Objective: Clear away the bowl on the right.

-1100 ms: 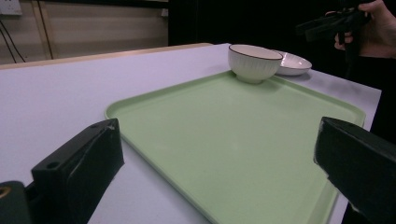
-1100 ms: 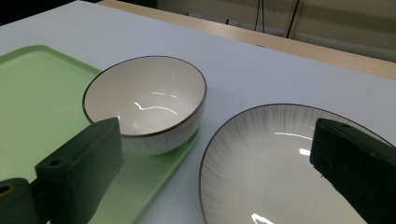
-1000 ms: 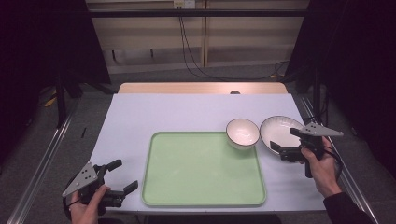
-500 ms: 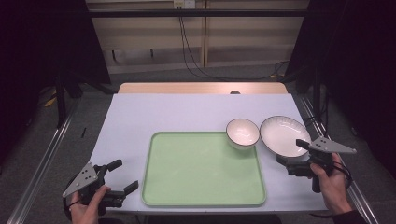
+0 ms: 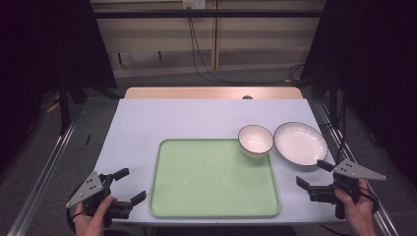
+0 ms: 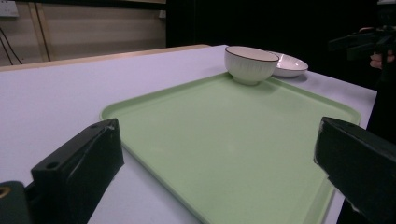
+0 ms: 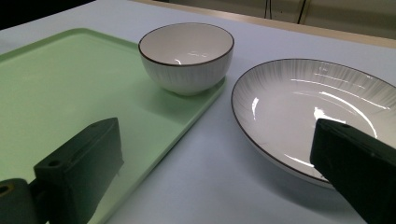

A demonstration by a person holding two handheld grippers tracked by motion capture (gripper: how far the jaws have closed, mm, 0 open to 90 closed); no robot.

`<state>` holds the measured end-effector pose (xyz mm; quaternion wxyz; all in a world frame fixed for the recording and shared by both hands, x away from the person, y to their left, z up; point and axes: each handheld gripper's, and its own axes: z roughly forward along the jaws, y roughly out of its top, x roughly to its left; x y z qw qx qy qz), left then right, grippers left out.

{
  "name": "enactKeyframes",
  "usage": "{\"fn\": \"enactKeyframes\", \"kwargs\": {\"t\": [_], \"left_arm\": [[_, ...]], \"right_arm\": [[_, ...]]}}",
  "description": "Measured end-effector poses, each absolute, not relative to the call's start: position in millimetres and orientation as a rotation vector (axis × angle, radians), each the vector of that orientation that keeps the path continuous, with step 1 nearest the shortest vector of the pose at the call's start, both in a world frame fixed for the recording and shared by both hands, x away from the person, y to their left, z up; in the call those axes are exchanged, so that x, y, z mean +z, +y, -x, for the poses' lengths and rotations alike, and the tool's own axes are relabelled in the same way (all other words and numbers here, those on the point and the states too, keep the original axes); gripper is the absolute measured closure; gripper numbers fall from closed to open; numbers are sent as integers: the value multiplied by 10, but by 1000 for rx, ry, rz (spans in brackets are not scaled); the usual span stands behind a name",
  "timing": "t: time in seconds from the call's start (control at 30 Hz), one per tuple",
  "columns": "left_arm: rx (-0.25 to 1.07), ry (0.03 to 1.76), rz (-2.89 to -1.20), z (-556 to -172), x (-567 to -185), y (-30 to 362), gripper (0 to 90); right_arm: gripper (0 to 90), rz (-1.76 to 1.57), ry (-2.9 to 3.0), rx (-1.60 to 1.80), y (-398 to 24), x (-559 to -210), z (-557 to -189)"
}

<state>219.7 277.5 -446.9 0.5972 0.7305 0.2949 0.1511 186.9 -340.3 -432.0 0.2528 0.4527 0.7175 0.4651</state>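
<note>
A pale green tray (image 5: 211,177) lies at the front middle of the white table. A white bowl with a dark rim (image 5: 255,140) stands at the tray's far right corner. Just right of it, a white ribbed plate (image 5: 300,143) rests on the table. My right gripper (image 5: 312,173) is open, near the table's front right, a short way in front of the plate and apart from it. Its own view has the bowl (image 7: 187,56) and plate (image 7: 317,107) ahead between its jaws. My left gripper (image 5: 130,185) is open at the tray's front left corner and holds nothing.
The table's front edge runs just below both hands. From the left gripper view, the tray (image 6: 224,135) stretches ahead, with the bowl (image 6: 251,63), the plate (image 6: 290,64) and the other gripper (image 6: 359,42) beyond it. Cables hang behind the table's far edge (image 5: 211,92).
My right gripper has drawn back from the plate's near rim toward the table's front edge. The plate, the bowl and the left gripper stay where they were.
</note>
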Motion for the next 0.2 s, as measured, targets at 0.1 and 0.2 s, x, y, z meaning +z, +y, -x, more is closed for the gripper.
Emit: {"fn": "enactKeyframes", "kwargs": {"t": [0.1,0.2], "left_arm": [[354,683,-1696,-2202,-4470,2777,12],[350,684,-1695,-2202,-4471,2776,12]], "right_arm": [[12,-1242,1952,1262,-3413,-4364,-1813],[13,-1256,1962,1250,-3432,-4405,-1804]]}}
